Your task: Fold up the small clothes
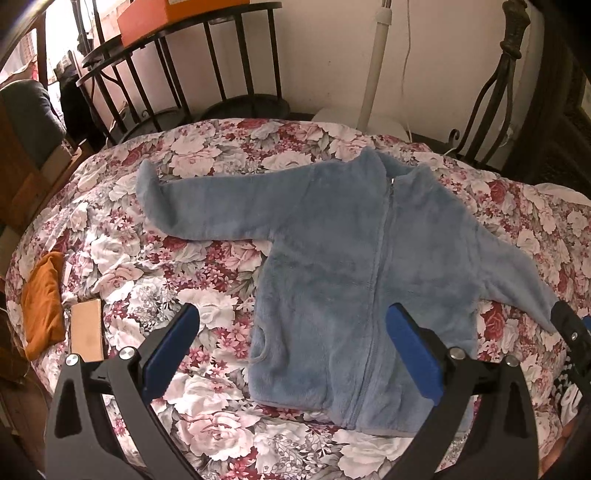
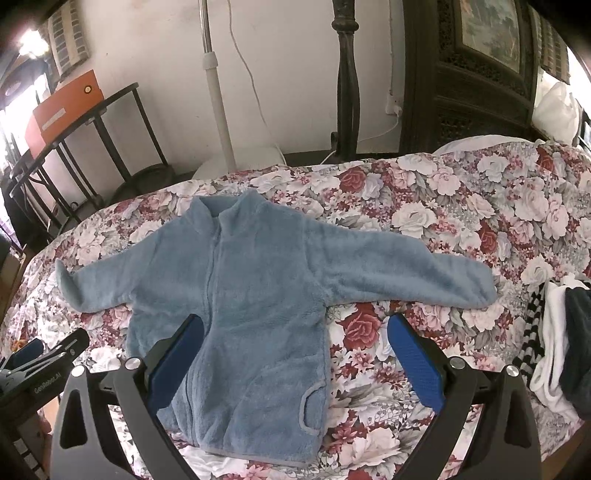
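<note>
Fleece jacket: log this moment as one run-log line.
stage: before first fold | jacket: flat on bedspread, zipped, sleeves spread | left gripper: open, empty, above hem | right gripper: open, empty

Both views are moderately lit with warm indoor light. In the left wrist view the brightest patch sits blown out left of the orange box (image 1: 162,16); in the right wrist view a glaring spot burns above the orange box (image 2: 62,107). Fisheye distortion bends the bed (image 1: 207,435) into a dome and darkens the corners. The blue fleece jacket (image 2: 236,288) looks soft and slightly grainy, with only faint shadows beneath its sleeves.
</note>
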A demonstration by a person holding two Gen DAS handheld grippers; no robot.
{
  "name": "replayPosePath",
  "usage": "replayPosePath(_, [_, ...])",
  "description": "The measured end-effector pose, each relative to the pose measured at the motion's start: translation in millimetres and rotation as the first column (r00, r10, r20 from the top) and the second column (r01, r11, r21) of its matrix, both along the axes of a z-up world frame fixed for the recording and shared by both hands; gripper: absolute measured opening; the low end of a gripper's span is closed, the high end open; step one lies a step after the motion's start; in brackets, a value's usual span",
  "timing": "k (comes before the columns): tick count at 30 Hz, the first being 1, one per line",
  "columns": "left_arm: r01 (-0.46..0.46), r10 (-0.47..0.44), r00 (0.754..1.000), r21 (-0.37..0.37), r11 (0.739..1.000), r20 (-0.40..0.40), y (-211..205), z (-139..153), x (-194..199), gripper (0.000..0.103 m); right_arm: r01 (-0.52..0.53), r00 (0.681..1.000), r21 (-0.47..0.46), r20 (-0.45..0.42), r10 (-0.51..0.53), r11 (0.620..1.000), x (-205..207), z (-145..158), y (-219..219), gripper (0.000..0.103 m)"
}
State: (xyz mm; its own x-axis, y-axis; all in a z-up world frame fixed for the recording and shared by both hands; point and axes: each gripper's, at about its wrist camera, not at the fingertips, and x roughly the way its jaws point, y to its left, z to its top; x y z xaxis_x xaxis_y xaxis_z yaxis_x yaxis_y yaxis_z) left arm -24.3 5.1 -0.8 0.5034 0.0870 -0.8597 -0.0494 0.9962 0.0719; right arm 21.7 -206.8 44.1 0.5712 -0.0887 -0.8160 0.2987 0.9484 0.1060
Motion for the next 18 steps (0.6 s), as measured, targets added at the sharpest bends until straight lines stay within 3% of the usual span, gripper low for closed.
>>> replayPosePath(18, [-0.009,0.009,1.000,-0.002,1.000,-0.008,5.1,-4.3,3.8,0.098,0.001,1.000,-0.005,-0.001,-0.001,1.000,-0.8,-1.0,0.6,0.100])
